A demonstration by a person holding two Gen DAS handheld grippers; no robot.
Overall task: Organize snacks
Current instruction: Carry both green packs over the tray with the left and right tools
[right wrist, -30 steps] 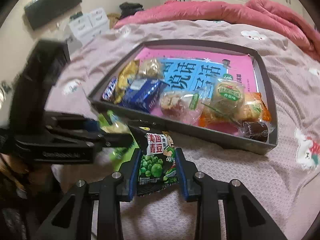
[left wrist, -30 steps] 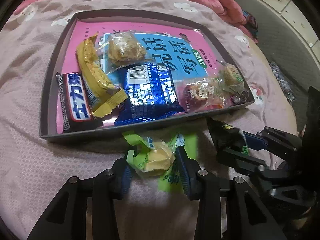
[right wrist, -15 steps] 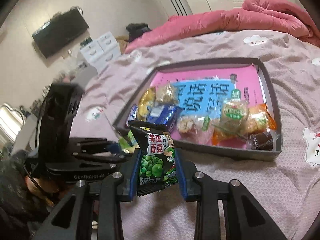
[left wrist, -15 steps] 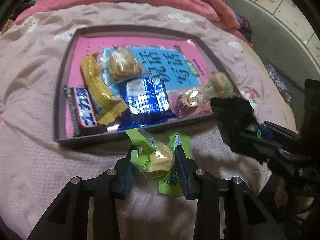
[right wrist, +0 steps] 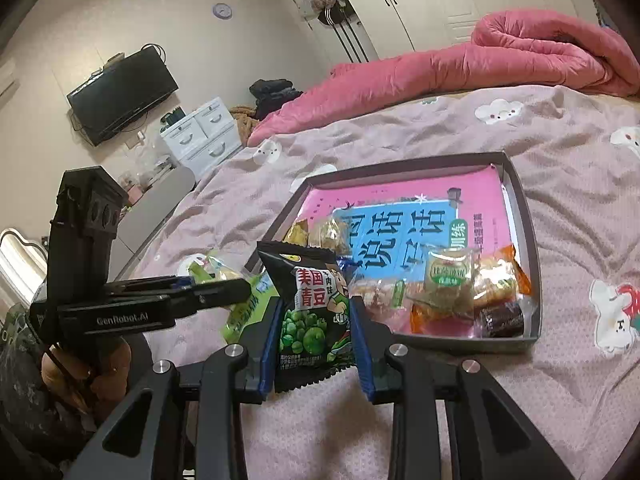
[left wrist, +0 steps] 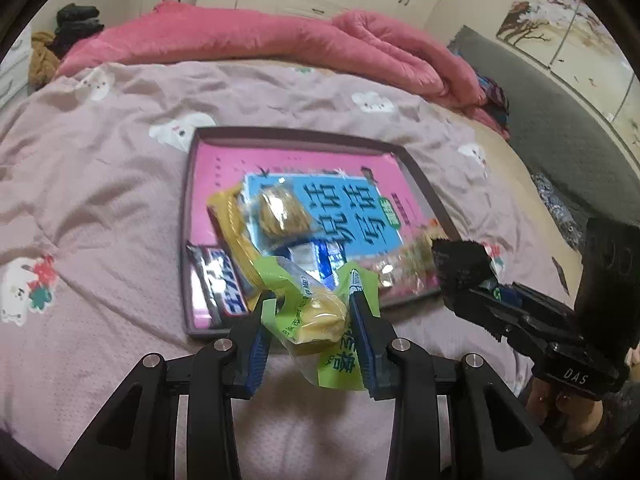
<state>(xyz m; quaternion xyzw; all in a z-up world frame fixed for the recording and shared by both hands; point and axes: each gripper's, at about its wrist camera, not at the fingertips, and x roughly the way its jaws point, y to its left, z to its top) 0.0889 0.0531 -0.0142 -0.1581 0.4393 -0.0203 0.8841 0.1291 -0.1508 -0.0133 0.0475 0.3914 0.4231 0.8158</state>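
Overhead, each tool clamps a snack above the mauve bedsheet [left wrist: 100, 168] by the pink quilt [right wrist: 520, 56].

Both views are lit by soft, even indoor light, moderately bright and slightly warm, with no single lamp in view. At the far left edge of the right wrist view a window [right wrist: 18, 268] blows out to white. Shadows stay faint: a soft dark band lies under the near wall of the tray [right wrist: 464, 340] on the bedspread [right wrist: 580, 184]. Glare sparkles on the clear snack wrappers [left wrist: 404, 260] and the glossy pink book cover [left wrist: 224, 168]. Fisheye distortion bends the wardrobe doors [right wrist: 424, 4] and curves the bed; black vignetting fills the corners. The wrappers near the picture centre look smeared, while the black tongs arms in the foreground stay crisp.
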